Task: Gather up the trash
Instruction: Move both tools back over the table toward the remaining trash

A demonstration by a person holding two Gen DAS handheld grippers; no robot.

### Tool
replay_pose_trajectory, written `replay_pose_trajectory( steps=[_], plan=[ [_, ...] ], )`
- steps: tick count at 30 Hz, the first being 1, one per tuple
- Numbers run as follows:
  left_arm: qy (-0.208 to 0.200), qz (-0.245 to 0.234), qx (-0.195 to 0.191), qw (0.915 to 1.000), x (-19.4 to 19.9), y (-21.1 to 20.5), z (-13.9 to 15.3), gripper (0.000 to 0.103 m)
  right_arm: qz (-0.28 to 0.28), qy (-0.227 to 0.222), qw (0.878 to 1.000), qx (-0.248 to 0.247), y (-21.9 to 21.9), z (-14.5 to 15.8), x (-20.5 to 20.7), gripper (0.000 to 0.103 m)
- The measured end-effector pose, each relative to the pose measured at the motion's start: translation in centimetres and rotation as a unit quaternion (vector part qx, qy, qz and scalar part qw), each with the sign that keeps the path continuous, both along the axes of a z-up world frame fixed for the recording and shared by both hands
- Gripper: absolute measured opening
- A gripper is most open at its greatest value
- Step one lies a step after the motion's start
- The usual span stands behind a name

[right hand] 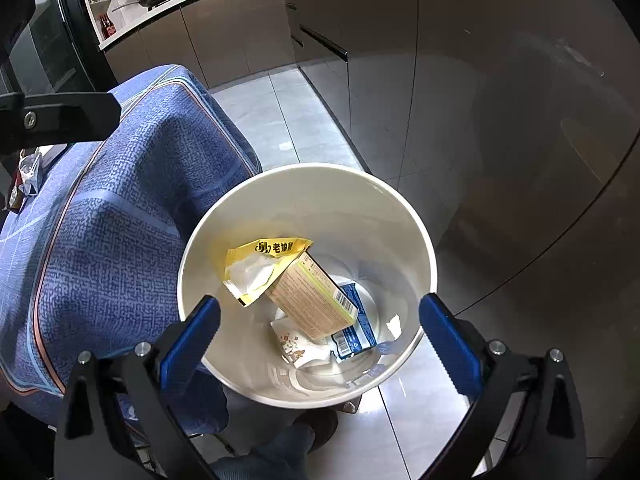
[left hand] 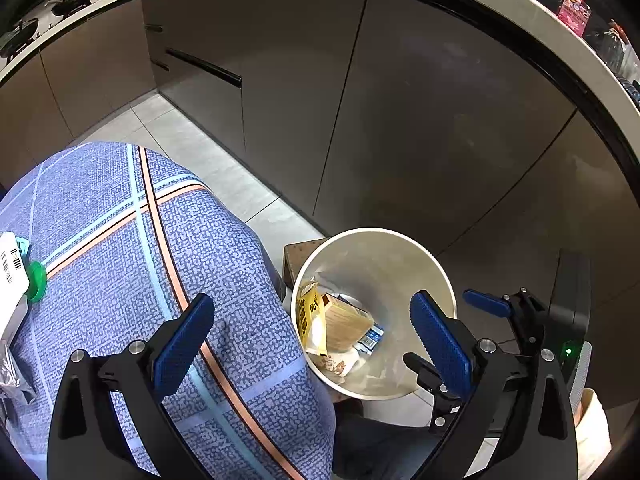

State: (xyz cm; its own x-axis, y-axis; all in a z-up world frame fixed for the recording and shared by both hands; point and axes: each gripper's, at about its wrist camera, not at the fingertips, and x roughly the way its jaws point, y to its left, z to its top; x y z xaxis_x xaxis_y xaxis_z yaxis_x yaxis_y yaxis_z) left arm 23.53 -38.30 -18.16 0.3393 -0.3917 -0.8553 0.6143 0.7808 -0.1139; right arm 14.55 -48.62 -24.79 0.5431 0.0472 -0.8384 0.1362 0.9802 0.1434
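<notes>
A white trash bin (right hand: 308, 169) stands on the floor beside the table. In it lie a yellow wrapper (right hand: 264, 264), a tan carton (right hand: 312, 300), a blue packet (right hand: 356, 332) and a printed white paper (right hand: 296, 346). My right gripper (right hand: 320, 342) hangs open right above the bin, nothing between its pads. My left gripper (left hand: 312, 342) is open and empty over the table's corner, next to the bin (left hand: 376, 233). One blue finger (left hand: 486, 304) of the right gripper shows beyond it. A white pack with a green cap (left hand: 34, 280) and silver foil (left hand: 10, 364) lie on the table.
A blue patterned cloth (right hand: 120, 200) covers the table and hangs down to the bin. Dark cabinet fronts (left hand: 400, 120) run close behind the bin, with light floor tiles (right hand: 280, 120) between. A brown block (left hand: 300, 256) sits by the bin. A crumpled wrapper (right hand: 30, 172) lies on the table.
</notes>
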Motion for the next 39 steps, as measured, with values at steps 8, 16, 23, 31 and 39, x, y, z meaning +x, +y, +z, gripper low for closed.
replay_pose_trajectory(
  steps=[8,16,23,31,39],
  plan=[
    [-0.002,0.001,-0.003,1.0,-0.1,0.2,0.8,0.095,-0.002,-0.004,1.0,-0.007,0.0,1.1,-0.3,0.1],
    [-0.004,0.003,-0.009,0.9999,-0.3,1.5,2.6,0.095,-0.002,-0.009,1.0,-0.017,0.3,2.6,-0.7,0.1],
    [-0.014,0.014,-0.019,0.9996,-0.3,3.9,5.6,0.095,0.006,-0.026,0.999,-0.035,1.6,5.7,-1.2,0.1],
    [-0.038,0.044,-0.006,0.9983,-1.3,9.5,9.2,0.095,0.025,-0.067,0.995,-0.064,4.9,11.6,-1.8,0.1],
    [-0.039,0.119,0.0,0.9922,-1.4,19.5,10.4,0.095,0.09,-0.113,0.986,-0.084,12.2,17.0,-0.9,0.1]
  ],
)
